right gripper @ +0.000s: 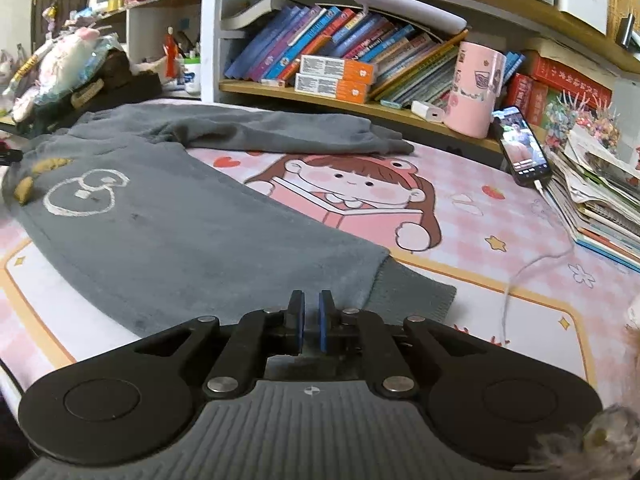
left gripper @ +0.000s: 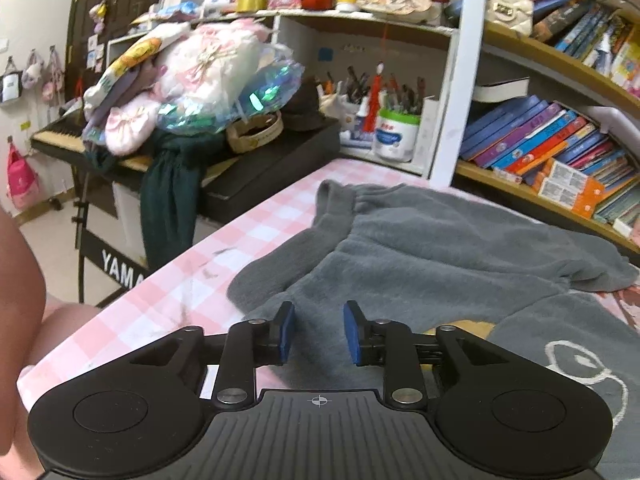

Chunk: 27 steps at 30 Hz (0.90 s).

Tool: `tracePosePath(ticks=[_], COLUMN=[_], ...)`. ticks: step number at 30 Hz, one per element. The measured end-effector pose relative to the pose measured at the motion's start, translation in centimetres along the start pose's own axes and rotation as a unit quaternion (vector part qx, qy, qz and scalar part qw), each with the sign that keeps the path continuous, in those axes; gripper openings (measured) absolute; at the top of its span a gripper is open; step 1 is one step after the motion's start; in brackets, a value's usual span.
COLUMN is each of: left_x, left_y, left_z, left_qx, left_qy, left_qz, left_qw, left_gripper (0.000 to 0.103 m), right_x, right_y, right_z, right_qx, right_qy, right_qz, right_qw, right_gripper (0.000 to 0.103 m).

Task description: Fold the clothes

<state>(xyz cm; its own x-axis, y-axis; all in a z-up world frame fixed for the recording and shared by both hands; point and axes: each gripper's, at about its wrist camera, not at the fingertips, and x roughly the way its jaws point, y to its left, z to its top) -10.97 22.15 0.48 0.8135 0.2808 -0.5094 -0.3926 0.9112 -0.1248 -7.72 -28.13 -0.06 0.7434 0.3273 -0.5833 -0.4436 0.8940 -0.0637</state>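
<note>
The left gripper (left gripper: 319,330) has its jaws apart over grey cloth, gripping nothing. The right gripper (right gripper: 311,316) has its jaws nearly together, nothing visibly held. The grey sweatshirt (right gripper: 168,224) spreads toward eleven o'clock across the pink table mat (right gripper: 500,216); a phone (right gripper: 522,146) leans at two o'clock.

A grey fleece sweatshirt (right gripper: 160,216) with a white outline print lies spread flat, one sleeve stretched sideways.
</note>
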Motion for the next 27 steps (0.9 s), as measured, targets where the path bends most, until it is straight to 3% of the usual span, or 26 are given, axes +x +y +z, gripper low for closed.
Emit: tracePosePath(ticks=[7,12,16,21,27], left_x=[-0.8,-1.0,-1.4,-1.7,-1.8], left_y=[-2.0,-3.1,-3.6,-4.1,-4.4], left_z=[0.0,-0.5,-0.8,-0.9,-1.0], left_qx=[0.016,0.028,0.039,0.047,0.052], left_qy=[-0.011,-0.01,-0.011,-0.017,-0.018], left_qz=[-0.034,-0.045,-0.055,-0.063,-0.072], left_qw=[0.9992,0.9985,0.9977,0.9968,0.9959], left_gripper=[0.03,0.049,0.052,0.067,0.071], right_x=[-0.4,-0.8,-1.2,-1.4,-1.4], right_y=[0.3,0.5,0.8,1.2,1.6], right_z=[0.1,0.2,0.3,0.6,0.8], right_qx=[0.001,0.0,-0.004,-0.006,-0.01], right_qy=[-0.006,-0.01,-0.015,-0.021,-0.018], right_qz=[0.003,0.002,0.003,0.01,0.015], right_qw=[1.0,1.0,1.0,1.0,1.0], right_gripper=[0.012,0.022,0.03,0.039,0.041])
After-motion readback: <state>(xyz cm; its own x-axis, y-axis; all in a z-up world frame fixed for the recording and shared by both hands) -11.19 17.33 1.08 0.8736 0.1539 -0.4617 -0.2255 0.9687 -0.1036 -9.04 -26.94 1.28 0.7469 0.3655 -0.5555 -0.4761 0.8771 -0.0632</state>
